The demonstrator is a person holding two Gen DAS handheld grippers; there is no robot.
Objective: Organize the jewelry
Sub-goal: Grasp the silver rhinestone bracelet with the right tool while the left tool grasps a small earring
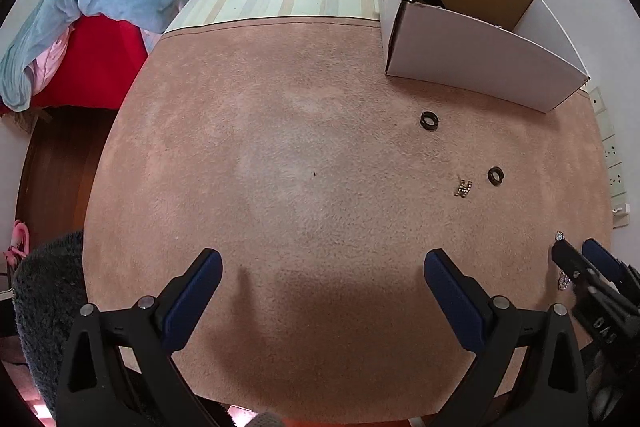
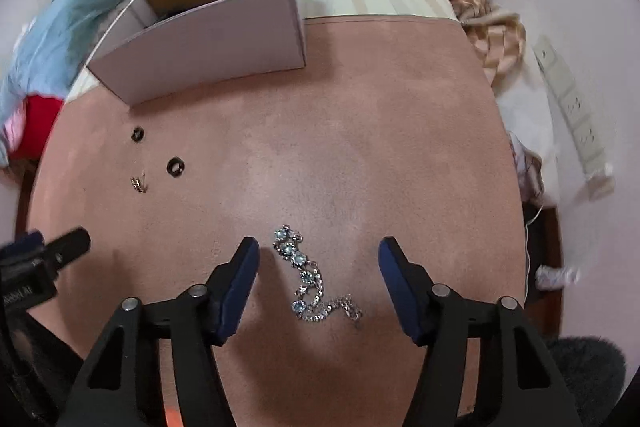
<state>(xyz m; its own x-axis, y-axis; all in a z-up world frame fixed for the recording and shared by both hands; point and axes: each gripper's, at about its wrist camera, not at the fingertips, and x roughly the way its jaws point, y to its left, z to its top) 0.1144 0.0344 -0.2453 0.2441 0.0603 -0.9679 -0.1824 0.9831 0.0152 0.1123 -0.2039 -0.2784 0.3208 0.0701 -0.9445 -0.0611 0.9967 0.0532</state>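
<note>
- The right tool [image 2: 318, 277] points down over the blue-stone bracelet [image 2: 308, 275], its fingers apart with the bracelet lying between them on the pinkish-brown worktop [image 2: 360, 127]; neither pad touches it.
- The left tool [image 1: 322, 291] hangs over bare worktop, fingers wide apart and holding nothing.
- Two black rings [image 2: 138, 134] [image 2: 175, 167] and a small gold earring [image 2: 139, 183] lie loose, near the white cardboard box [image 2: 208, 43], which looks like where the jewelry is to go.
- Risk: the bracelet lies in a loose, winding line. Fingers closing on one thin stretch may catch only a link or two, so it could slip out on the lift.
- Risk: the soft nap of the cover may snag the clasp end [image 2: 352, 309] and drag it.
- Risk: pads that stop short of the surface may close over the chain and miss it.
- Risk: a dangling tail could catch the box wall on the way in.
</note>
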